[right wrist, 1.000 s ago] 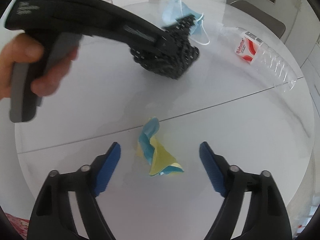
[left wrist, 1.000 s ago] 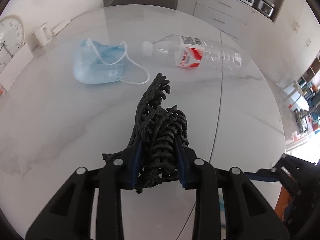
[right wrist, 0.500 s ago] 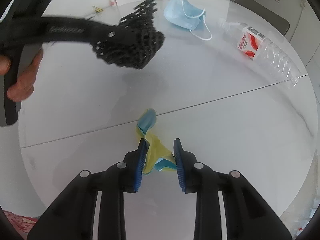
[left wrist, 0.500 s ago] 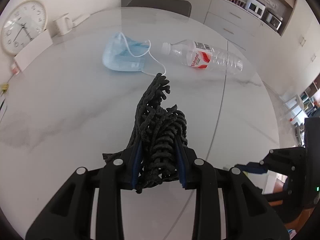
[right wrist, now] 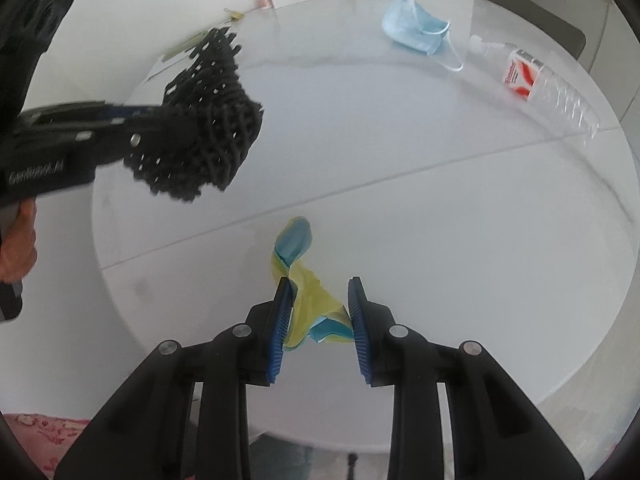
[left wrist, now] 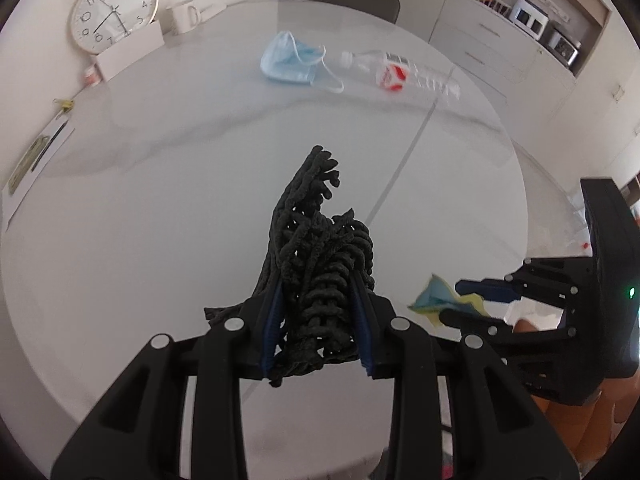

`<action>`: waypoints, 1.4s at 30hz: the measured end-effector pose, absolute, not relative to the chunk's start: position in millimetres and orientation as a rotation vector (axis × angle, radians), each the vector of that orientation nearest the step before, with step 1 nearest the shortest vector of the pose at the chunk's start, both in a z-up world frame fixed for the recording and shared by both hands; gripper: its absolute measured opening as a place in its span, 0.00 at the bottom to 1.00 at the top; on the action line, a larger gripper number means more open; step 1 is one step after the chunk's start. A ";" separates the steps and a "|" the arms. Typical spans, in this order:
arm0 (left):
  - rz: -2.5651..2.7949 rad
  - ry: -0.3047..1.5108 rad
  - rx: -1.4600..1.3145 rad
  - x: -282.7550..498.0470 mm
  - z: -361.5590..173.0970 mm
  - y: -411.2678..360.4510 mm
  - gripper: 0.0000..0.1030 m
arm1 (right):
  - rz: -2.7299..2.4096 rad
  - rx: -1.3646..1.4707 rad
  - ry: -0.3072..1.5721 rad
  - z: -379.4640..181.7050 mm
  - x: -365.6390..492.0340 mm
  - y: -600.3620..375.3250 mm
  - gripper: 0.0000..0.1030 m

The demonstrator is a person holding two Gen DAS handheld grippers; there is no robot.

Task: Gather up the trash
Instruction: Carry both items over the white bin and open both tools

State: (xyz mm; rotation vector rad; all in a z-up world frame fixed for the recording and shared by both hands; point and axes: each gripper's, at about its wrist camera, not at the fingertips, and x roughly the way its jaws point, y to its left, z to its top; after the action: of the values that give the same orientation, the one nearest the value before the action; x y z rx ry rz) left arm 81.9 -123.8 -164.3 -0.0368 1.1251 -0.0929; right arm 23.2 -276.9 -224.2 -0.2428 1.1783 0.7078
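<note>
Across the middle of the right wrist view we see bare table (right wrist: 440, 208), open to pass. The face mask (right wrist: 412, 28) and plastic bottle (right wrist: 544, 84) block the upper right; the black mesh bundle (right wrist: 200, 120) hangs at left. A clock (left wrist: 114, 10), mug (left wrist: 182, 16) and white box (left wrist: 130, 50) crowd the upper left of the left wrist view.

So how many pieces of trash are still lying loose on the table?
2: the blue face mask at the far side, and the plastic bottle lying just right of it. None seems hidden.
</note>
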 end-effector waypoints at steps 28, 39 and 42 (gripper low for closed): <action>-0.314 1.411 -0.077 -170.2 -281.6 -101.4 0.57 | 0.602 -0.191 1.343 -258.5 -207.1 -242.0 0.32; -0.290 1.396 -0.070 -165.0 -269.9 -108.5 0.70 | 0.619 -0.197 1.327 -253.1 -206.6 -243.7 0.32; -0.283 1.391 -0.065 -165.9 -265.7 -109.5 0.71 | 0.623 -0.202 1.327 -251.4 -213.4 -240.3 0.32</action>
State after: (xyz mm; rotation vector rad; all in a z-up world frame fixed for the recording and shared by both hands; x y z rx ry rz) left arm -165.9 -109.5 -265.7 -0.0645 1.3906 -0.2834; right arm -213.4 -240.3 -251.4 -0.2019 1.3268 0.6235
